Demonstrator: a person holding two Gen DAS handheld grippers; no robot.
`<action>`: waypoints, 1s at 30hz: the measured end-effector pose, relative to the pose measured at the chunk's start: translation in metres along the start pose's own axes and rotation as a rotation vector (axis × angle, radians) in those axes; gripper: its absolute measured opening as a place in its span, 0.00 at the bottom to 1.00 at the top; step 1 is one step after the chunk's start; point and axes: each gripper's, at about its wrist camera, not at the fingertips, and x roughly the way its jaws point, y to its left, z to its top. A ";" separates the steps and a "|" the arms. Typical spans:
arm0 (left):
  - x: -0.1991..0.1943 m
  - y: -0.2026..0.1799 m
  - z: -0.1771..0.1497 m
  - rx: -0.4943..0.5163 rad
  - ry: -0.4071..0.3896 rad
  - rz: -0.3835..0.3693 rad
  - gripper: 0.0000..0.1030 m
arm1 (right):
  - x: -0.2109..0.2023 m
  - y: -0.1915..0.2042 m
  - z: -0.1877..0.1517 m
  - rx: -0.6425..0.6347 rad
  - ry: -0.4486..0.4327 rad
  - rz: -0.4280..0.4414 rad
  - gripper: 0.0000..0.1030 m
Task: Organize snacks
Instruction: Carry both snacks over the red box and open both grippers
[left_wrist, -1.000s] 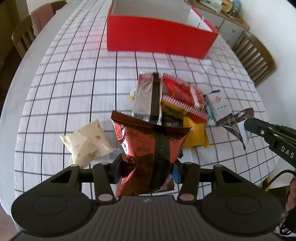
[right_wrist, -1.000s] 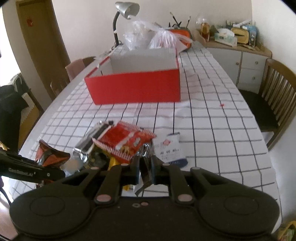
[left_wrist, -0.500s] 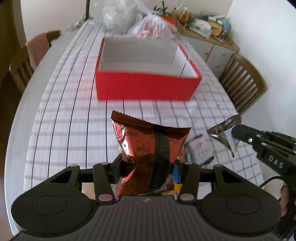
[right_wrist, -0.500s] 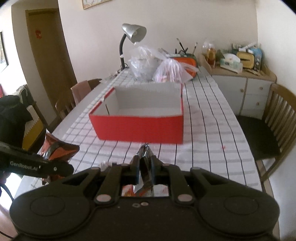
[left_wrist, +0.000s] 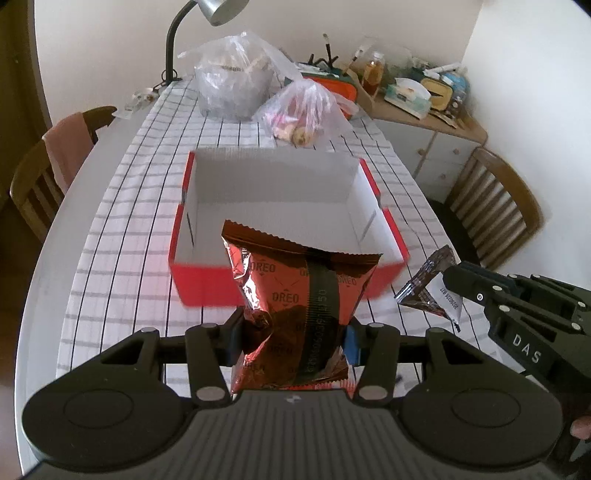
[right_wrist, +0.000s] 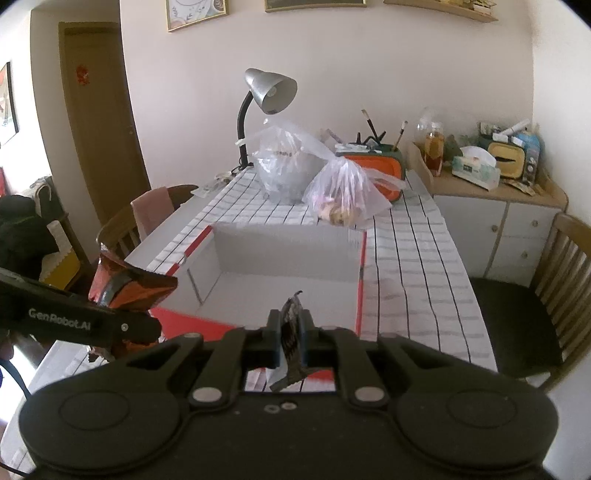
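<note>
Aloft, left gripper (left_wrist: 293, 332) clamping Oreo bag (left_wrist: 299, 306), right gripper (right_wrist: 290, 332) pinching sachet (right_wrist: 290, 332), facing red box (left_wrist: 207, 284)

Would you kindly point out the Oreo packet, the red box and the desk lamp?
Oreo packet (left_wrist: 295, 295): left wrist view, front panel.
Red box (left_wrist: 199, 288): left wrist view, near outer wall.
Desk lamp (right_wrist: 271, 90): right wrist view, metal shade.

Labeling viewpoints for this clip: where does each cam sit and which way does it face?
Left wrist: on the left gripper, looking along its fingers at the red box; its fingers pinch the Oreo packet; right gripper enters from the right.
Right wrist: on the right gripper, facing box, lamp and wall; fingers clamp a dark sachet.
Shared: box, lamp, both packets.
</note>
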 end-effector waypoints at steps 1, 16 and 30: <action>0.005 0.000 0.006 -0.001 0.002 0.003 0.49 | 0.007 -0.002 0.004 -0.005 0.000 0.001 0.07; 0.097 0.007 0.085 -0.011 0.074 0.089 0.49 | 0.112 -0.025 0.031 -0.014 0.099 0.008 0.07; 0.187 0.028 0.102 -0.017 0.260 0.154 0.49 | 0.164 -0.029 0.016 -0.012 0.247 0.045 0.08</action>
